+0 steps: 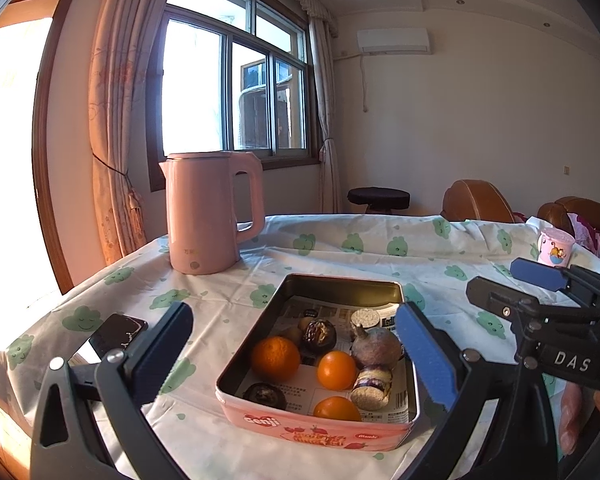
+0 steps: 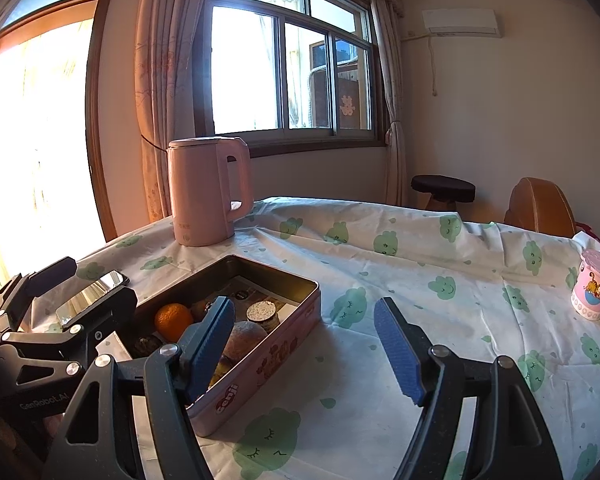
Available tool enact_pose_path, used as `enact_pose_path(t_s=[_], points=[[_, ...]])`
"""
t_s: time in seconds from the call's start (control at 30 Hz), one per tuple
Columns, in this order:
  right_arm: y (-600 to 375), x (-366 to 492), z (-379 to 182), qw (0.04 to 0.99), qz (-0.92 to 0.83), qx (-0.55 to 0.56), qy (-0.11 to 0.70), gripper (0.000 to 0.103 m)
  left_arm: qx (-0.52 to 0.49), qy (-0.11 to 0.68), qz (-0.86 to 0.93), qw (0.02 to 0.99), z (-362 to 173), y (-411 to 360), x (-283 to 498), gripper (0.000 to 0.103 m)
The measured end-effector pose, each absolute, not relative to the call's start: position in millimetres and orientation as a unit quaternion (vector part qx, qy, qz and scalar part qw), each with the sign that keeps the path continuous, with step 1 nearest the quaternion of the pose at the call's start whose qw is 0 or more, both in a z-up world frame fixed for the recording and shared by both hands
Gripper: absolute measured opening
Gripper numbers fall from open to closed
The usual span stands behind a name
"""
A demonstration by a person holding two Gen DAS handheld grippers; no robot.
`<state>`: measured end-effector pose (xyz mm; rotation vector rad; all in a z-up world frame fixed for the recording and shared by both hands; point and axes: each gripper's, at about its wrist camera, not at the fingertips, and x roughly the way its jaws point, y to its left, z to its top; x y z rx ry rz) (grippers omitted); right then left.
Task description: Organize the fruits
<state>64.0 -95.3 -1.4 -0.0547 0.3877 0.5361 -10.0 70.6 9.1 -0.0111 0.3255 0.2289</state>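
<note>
Fruits (image 1: 276, 358) fill the tin (image 1: 312, 426); both claws gape empty above it.

1. Three oranges (image 1: 275, 358) are lying in one tin (image 1: 312, 428).
2. One pomegranate (image 1: 376, 347) is lying beside them.
3. One pink kettle (image 1: 206, 216), one phone (image 1: 114, 336) and one cup (image 1: 555, 247) are standing on the desk (image 1: 380, 256).

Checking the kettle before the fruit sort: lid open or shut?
Shut. The pink kettle stands upright on the tablecloth, and its lid sits flat on the rim in both wrist views.
</note>
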Motion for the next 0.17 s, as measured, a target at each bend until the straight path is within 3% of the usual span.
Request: enact_pose_path(t_s=[0.17], points=[[-107,75,-7,0.948,0.234,-0.045,0.21,0.074,-0.006,0.166,0.11,0.98,8,70,-9,0.103]])
